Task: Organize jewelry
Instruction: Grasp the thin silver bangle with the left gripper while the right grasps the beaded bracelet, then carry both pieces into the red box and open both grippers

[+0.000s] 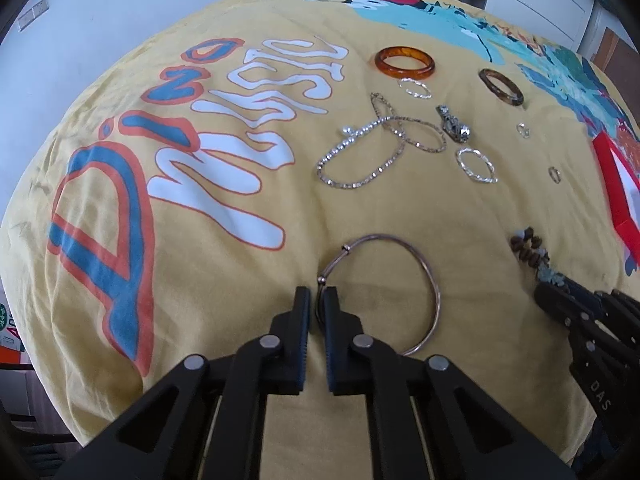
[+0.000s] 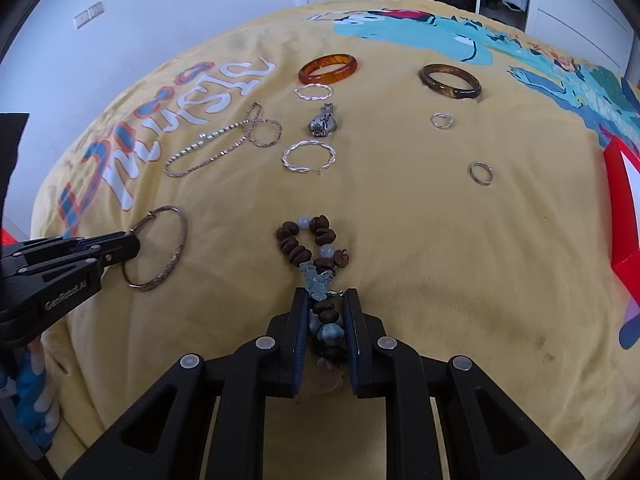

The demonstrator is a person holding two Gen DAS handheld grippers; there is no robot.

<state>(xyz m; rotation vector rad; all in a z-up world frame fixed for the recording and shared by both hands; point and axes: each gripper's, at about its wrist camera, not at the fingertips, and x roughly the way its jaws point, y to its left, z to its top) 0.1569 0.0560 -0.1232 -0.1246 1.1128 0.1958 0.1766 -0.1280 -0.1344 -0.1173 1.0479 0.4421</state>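
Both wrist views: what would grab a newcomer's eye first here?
Probably the two grips near the cloth's front edge: the left tongs pinch a thin metal bangle, and the right tongs close on a brown bead bracelet. Beyond them, an amber bangle glows on the yellow printed cloth.

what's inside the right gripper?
The right gripper is shut on a bead bracelet: brown beads and pale blue stones show between the pads. Its near end is partly hidden by the gripper. The rest lies ahead on the yellow cloth.
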